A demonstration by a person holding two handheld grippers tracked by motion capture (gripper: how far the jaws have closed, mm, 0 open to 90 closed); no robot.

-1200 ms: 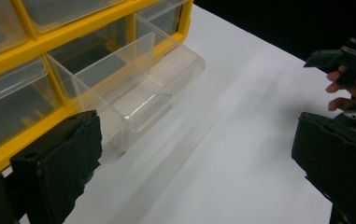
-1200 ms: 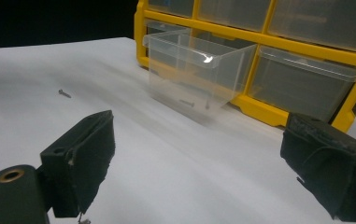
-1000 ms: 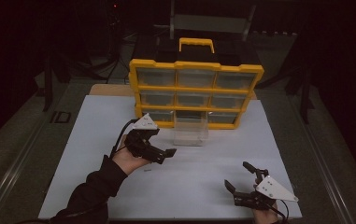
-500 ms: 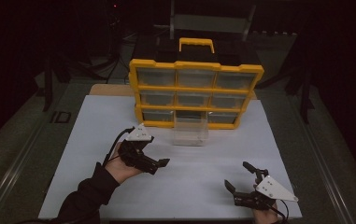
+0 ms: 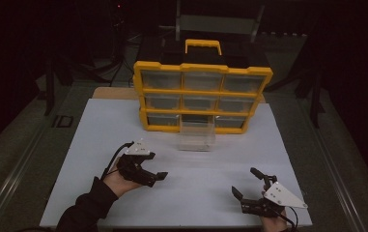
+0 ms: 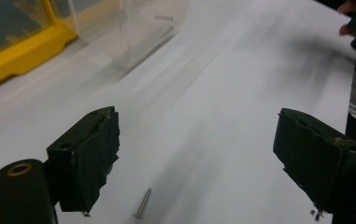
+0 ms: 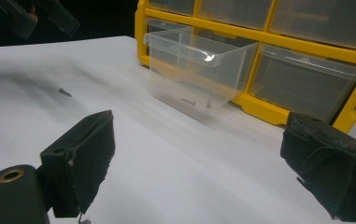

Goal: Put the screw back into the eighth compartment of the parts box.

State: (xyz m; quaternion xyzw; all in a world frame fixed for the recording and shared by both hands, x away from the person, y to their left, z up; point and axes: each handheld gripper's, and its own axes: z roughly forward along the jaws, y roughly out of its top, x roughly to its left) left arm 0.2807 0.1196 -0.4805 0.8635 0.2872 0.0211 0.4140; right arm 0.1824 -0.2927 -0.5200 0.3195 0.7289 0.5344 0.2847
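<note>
Both spread wide, gripping nothing: left gripper [image 6: 194, 158] over a slim metal screw [image 6: 143, 204], right gripper [image 7: 203, 172] well short of the clear plastic drawer [image 7: 196, 70], just before the yellow cabinet [image 5: 202, 77].

Clear drawer [image 5: 197, 135] on white sheet [image 5: 99, 125], just before organizer [image 5: 202, 96]; screw [image 6: 143, 203] on sheet, nearer left gripper [image 5: 155, 177].

Dark room, grey floor [image 5: 22, 145] around a white-topped table [image 5: 288, 145]

screw [image 6: 143, 204]: small, metal, silvery | lying flat on white tabletop [image 6: 222, 84] | untouched, apart from clear drawer [image 6: 143, 28]
</note>
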